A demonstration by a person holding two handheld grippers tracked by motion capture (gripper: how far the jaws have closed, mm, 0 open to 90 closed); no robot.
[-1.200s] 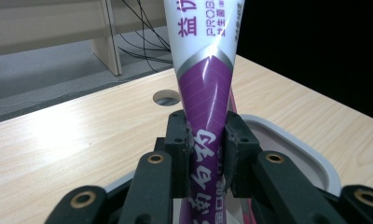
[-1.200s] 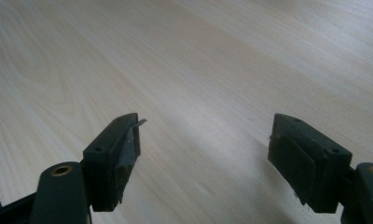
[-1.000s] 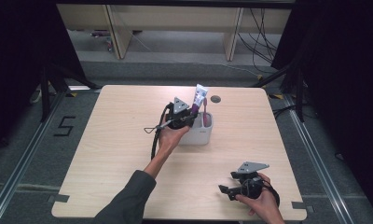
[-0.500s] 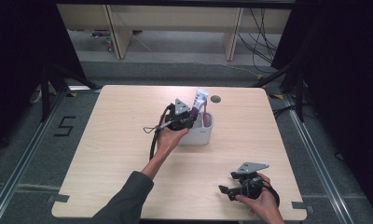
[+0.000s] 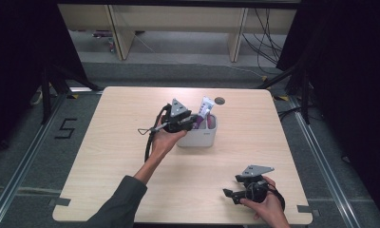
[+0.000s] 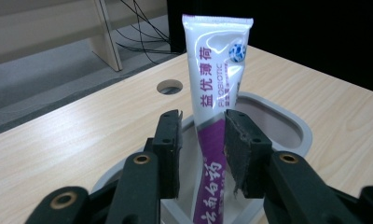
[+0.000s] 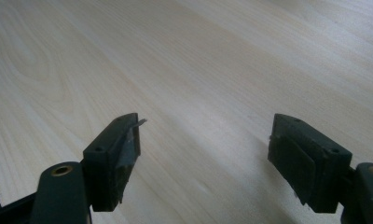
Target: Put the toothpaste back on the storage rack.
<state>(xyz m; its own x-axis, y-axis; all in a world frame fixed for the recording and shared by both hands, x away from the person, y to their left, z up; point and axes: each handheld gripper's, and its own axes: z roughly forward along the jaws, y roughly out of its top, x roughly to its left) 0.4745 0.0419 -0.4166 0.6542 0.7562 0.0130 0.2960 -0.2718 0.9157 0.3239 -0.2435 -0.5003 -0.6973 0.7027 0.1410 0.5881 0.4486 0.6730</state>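
Purple-white toothpaste tube [image 6: 216,88] between slightly parted left claw [image 6: 201,140] pads.

Counter [image 5: 107,156] bare across left, front and right; open passage there. Only obstacle mid-counter: white holder [image 5: 200,135] with toothpaste tube [image 6: 212,116] standing upright in it, between left gripper [image 6: 201,154] fingers. Small round hole [image 5: 220,100] behind holder. Right gripper [image 7: 205,158] over bare wood.
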